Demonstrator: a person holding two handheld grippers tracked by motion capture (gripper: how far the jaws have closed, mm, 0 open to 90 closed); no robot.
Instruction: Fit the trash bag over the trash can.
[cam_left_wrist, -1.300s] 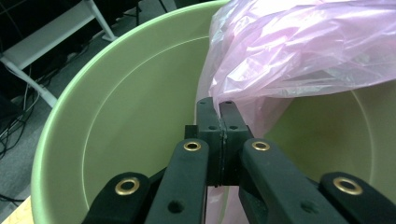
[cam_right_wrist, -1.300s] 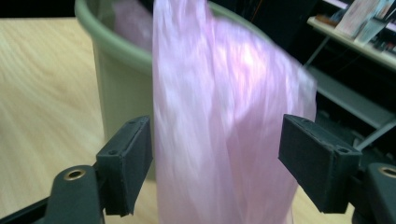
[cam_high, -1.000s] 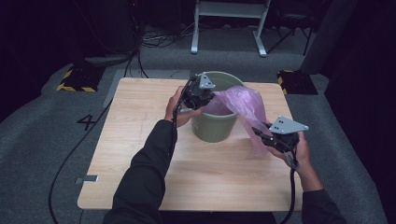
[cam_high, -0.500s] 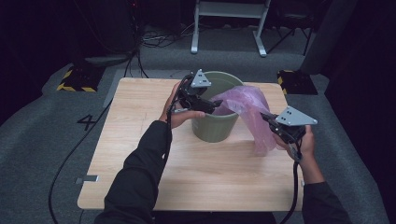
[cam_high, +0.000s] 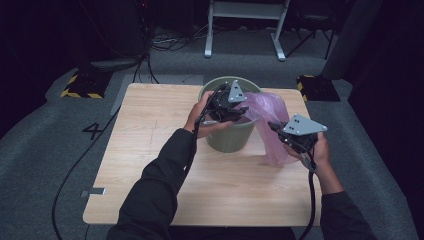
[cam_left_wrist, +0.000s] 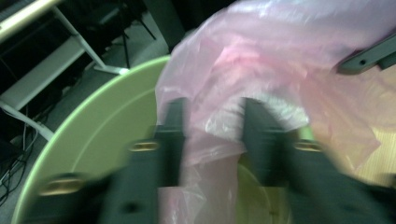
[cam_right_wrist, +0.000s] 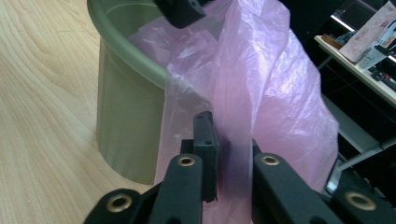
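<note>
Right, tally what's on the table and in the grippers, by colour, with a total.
Green: 1, the bin
Pink: 1, the plastic bag
Black: 2, the left gripper and the right gripper
Total: 4

Your left gripper (cam_high: 239, 111) now sits further over the green bin (cam_high: 225, 140), its jaws having just been closing with the pink bag (cam_high: 270, 125) film between them. Your right gripper (cam_high: 280, 131) is higher, and the bag's side is drawn taller beside the bin.
</note>
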